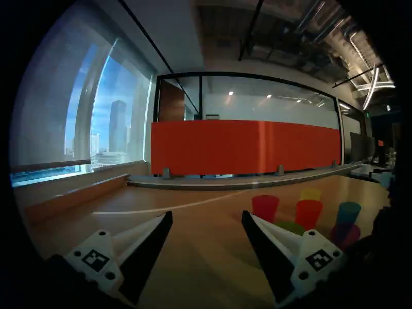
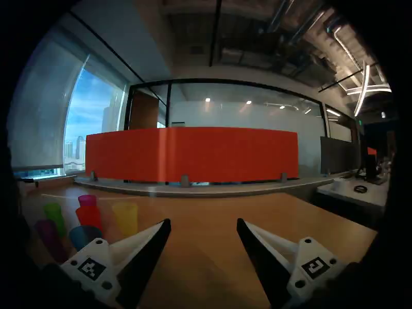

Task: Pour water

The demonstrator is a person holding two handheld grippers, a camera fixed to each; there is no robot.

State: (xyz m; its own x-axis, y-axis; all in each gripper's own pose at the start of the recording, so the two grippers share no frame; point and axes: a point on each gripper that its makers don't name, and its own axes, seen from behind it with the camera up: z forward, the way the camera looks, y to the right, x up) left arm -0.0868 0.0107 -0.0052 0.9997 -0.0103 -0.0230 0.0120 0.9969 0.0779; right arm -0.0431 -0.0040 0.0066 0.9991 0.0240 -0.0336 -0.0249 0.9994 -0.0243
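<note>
Several coloured plastic cups stand in a cluster on the wooden table. In the left gripper view they lie ahead to the right: a pink-red cup [image 1: 265, 207], a yellow cup [image 1: 310, 194], an orange-red cup [image 1: 308, 213], a teal cup [image 1: 348, 212], a green cup [image 1: 290, 226] and a purple cup [image 1: 344, 235]. My left gripper [image 1: 207, 222] is open, empty, its right finger partly covering the green cup. In the right gripper view the cups sit at the left: yellow cup [image 2: 125, 218], red cup [image 2: 89, 217], green cup [image 2: 53, 217], blue cup [image 2: 83, 237]. My right gripper [image 2: 202, 227] is open and empty.
The wooden table [image 1: 206, 206] stretches ahead to an orange divider panel [image 1: 242, 146] with a glass wall behind. A window [image 1: 103, 129] with a city view runs along the left. A white desk [image 2: 355, 190] with monitors stands at the right.
</note>
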